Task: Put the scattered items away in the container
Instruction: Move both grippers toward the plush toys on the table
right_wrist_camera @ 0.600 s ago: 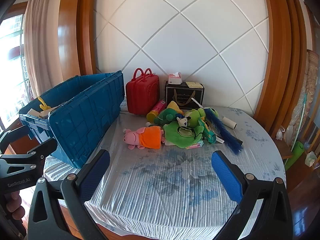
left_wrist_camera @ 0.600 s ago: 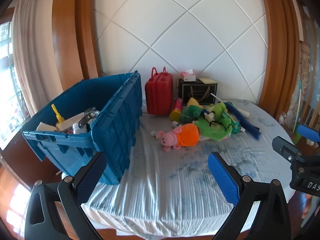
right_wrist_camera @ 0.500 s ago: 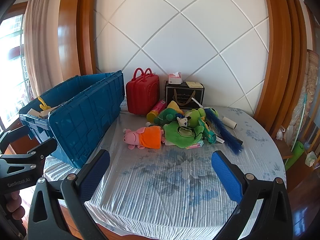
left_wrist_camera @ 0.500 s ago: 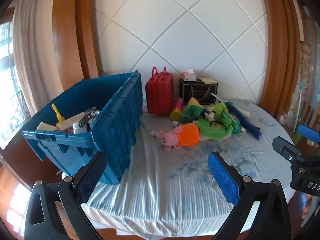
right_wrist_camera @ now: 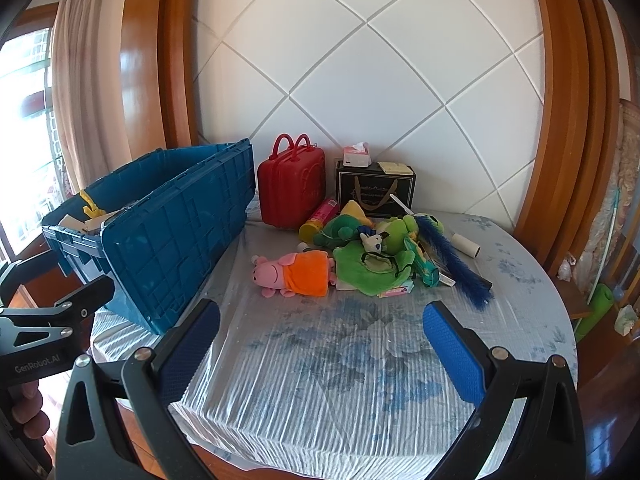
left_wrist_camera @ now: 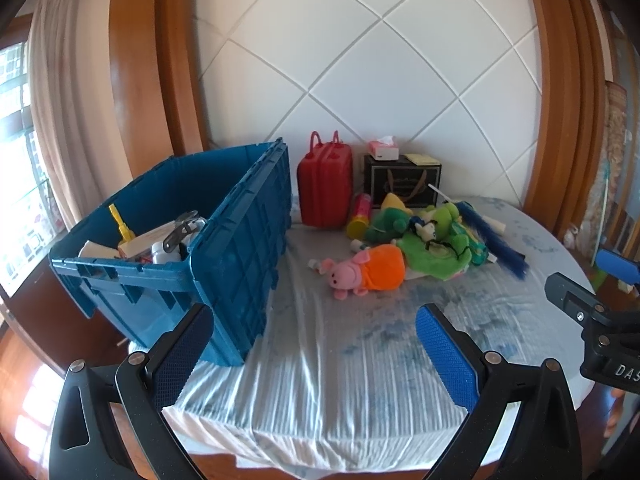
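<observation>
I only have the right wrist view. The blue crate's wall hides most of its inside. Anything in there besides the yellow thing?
Observer: Yes. The left wrist view looks into the blue crate: a white bottle and a grey metal tool lie beside the yellow toy.
Operator: And the left gripper's jaws? I see only its body.
Observer: The left gripper is open, with nothing between its pads.

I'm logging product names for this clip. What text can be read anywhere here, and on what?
"GenRobot.AI": on the left gripper body, seen in the right wrist view.
"DAS", cut off by the frame edge: on the right gripper body, seen in the left wrist view.
Gold print on the black box: too small to read.
</observation>
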`<state>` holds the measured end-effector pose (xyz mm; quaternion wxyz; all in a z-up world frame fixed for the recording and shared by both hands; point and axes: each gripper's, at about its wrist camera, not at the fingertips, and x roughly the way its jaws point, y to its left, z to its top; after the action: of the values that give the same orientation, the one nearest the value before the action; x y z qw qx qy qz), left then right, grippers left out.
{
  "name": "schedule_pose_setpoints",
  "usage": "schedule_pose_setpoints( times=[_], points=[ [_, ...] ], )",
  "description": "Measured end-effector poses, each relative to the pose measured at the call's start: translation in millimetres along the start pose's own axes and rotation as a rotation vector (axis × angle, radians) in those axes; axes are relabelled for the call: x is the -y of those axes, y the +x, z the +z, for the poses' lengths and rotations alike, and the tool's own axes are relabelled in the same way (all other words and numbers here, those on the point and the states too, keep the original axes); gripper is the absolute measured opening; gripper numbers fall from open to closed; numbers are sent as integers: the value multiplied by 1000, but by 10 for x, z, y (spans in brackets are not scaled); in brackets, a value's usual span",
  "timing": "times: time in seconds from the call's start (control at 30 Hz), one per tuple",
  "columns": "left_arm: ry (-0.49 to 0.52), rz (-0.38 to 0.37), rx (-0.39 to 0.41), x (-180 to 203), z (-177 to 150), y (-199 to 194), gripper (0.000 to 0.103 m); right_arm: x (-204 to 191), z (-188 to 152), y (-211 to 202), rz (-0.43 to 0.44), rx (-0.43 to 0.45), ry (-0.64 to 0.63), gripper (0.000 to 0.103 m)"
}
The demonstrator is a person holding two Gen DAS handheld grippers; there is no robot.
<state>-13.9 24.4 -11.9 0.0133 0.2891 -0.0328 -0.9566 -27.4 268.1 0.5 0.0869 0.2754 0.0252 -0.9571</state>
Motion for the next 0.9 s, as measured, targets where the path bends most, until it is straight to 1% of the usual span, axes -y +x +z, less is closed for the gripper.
schedule_pose_setpoints(
  times=[0.2, 0.33, 0.43, 0.53, 0.6, 0.7, 0.77, 0.9],
  points=[
    [0, 9, -14, 77, 38, 112, 102, 47, 11, 78, 10, -3, 0, 103],
    [-9, -13, -41, 172, 91, 288, 102, 200, 14, 165, 9, -4, 13, 103],
    [-21, -26, -82, 266, 95, 507, 102, 380, 14, 272, 2, -5, 36, 103],
    [-30, -59, -158, 375, 25, 824, 102, 582, -18, 436, -2, -11, 54, 103],
    [-10, -61, -213, 475, -60, 1071, 102, 728, -91, 632, -8, -44, 68, 103],
    [1, -82, -318, 603, -170, 1496, 102, 953, -282, 1036, -20, -155, 136, 103],
    [8, -100, -351, 685, -221, 1749, 102, 1092, -416, 1272, -20, -224, 162, 103],
    [27, -162, -420, 824, -251, 2268, 102, 1376, -586, 1593, -67, -281, 232, 103]
  ],
)
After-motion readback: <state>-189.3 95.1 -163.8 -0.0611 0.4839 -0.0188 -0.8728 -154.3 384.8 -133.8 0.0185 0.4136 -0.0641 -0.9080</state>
